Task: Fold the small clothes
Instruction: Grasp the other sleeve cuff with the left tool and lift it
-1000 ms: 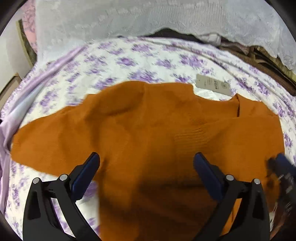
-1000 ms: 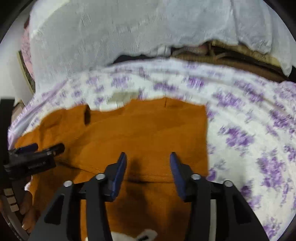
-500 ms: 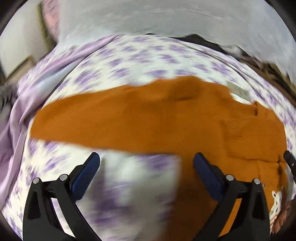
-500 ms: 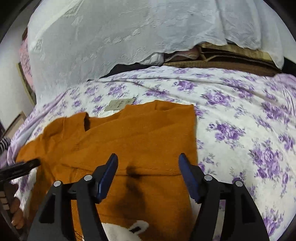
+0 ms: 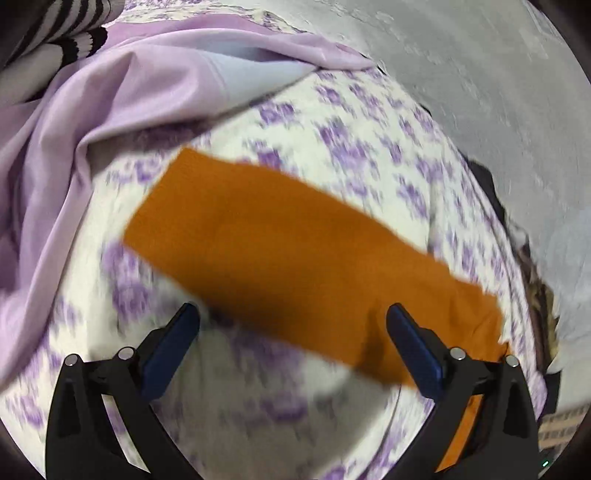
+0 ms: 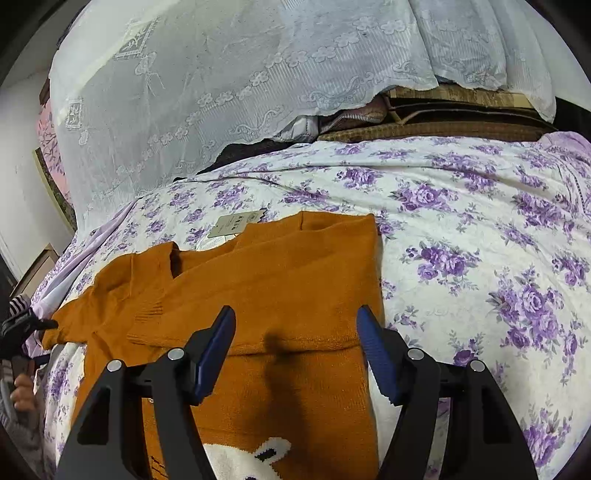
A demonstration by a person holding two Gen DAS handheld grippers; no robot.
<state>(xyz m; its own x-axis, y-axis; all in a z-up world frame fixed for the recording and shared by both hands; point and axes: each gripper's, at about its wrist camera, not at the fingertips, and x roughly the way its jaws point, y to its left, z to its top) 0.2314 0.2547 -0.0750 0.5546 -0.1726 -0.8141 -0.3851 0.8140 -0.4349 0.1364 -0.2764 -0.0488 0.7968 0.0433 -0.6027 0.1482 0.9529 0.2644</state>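
Note:
An orange knit sweater (image 6: 280,295) with a white animal face on its front lies on the purple-flowered bedsheet (image 6: 480,258). Its right sleeve is folded across the chest; a paper tag (image 6: 236,225) sticks out at the collar. In the left wrist view the left sleeve (image 5: 295,258) lies stretched out flat and blurred. My left gripper (image 5: 291,332) is open and empty, just above that sleeve's lower edge. My right gripper (image 6: 295,336) is open and empty over the folded chest. The left gripper also shows at the far left edge of the right wrist view (image 6: 22,325).
A white lace cloth (image 6: 258,74) hangs at the back over stacked wooden items (image 6: 443,114). A plain lilac sheet (image 5: 92,110) is bunched at the bed's left side, with a striped fabric (image 5: 55,29) beyond it.
My left gripper swung left, from over the sweater body to the outstretched left sleeve. My right gripper opened wider and drew back slightly from the folded sleeve.

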